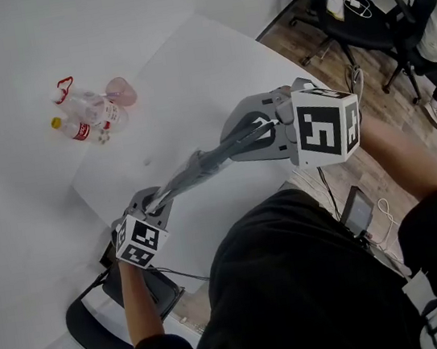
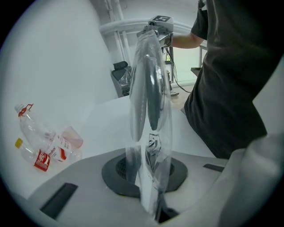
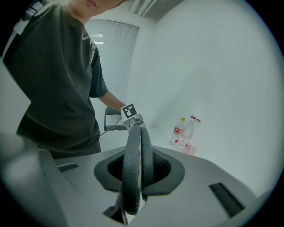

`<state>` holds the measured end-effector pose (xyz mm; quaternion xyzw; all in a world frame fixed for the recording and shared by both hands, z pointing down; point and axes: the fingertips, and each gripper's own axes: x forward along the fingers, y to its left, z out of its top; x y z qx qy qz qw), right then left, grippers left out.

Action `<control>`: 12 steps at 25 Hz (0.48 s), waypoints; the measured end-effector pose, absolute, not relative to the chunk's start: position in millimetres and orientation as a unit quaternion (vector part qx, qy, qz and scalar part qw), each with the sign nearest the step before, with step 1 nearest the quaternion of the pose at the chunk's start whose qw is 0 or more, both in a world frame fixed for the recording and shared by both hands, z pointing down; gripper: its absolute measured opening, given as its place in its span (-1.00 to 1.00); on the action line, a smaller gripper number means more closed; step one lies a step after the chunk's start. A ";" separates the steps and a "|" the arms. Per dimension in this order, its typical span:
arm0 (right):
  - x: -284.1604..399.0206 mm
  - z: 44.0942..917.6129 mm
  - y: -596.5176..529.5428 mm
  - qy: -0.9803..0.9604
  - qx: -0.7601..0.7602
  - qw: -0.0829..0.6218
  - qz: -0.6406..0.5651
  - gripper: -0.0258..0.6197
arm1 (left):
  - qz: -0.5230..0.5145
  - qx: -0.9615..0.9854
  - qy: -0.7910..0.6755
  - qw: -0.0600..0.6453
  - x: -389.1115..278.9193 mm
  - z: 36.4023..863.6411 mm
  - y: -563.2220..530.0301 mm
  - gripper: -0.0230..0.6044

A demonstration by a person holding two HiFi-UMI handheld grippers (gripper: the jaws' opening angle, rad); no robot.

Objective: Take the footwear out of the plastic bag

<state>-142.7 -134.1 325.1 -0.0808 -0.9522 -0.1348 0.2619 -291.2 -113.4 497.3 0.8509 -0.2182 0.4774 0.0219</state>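
A pair of dark grey slippers [image 1: 208, 159] hangs in the air over the white table [image 1: 186, 69], stretched between my two grippers. In the left gripper view the slippers [image 2: 153, 88] stand edge-on inside a clear plastic bag [image 2: 148, 168], and my left gripper [image 2: 154, 199] is shut on the bag's near end. In the head view the left gripper [image 1: 152, 206] is low at the left and the right gripper [image 1: 271, 131] is higher at the right. My right gripper [image 3: 131, 195] is shut on the slippers' [image 3: 133, 164] ribbed soles at the other end.
Two plastic bottles [image 1: 80, 117] and a pink cup [image 1: 120, 91] lie at the table's far left. A black chair [image 1: 103, 325] stands below the left gripper. Office chairs [image 1: 390, 14] are on the wooden floor at the right. The person's dark shirt fills the foreground.
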 end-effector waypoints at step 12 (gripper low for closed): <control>-141.5 326.8 -134.8 -0.952 -0.078 0.261 -0.137 -0.68 | 0.470 0.852 -0.225 0.054 -299.7 506.4 -107.4 -0.85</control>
